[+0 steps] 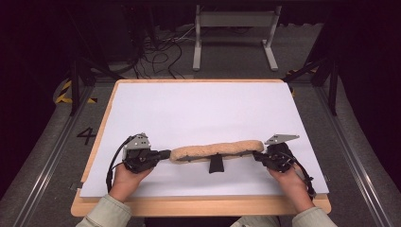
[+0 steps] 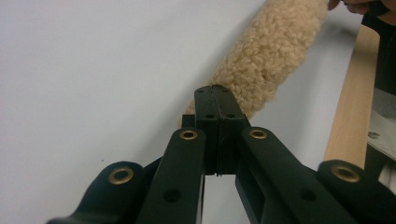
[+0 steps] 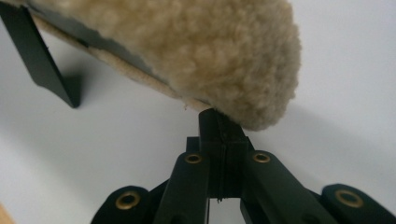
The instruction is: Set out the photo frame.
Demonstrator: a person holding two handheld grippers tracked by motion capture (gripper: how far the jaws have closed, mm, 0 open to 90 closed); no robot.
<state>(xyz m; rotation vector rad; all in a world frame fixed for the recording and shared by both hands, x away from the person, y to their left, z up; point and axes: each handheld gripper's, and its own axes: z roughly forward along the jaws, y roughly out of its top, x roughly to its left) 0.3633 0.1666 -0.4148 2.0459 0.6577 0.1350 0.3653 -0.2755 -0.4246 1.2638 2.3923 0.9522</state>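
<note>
A long tan fleece pad [image 1: 217,150] lies across the near part of the white table top [image 1: 203,109], with a black strap [image 1: 216,164] hanging under its middle. My left gripper [image 1: 166,153] is at the pad's left end. In the left gripper view its jaws stand pressed together at the end of the fleece pad [image 2: 271,51]. My right gripper [image 1: 256,155] is at the right end. In the right gripper view its closed jaw tips sit under the edge of the fleece pad [image 3: 196,51], which casts a shadow below. The black strap [image 3: 37,60] reaches down to the table.
The wooden table edge [image 1: 203,205] runs along the near side under the person's sleeves. Beyond the far edge stand a white metal frame [image 1: 234,33] and loose cables [image 1: 161,52] on the dark floor.
</note>
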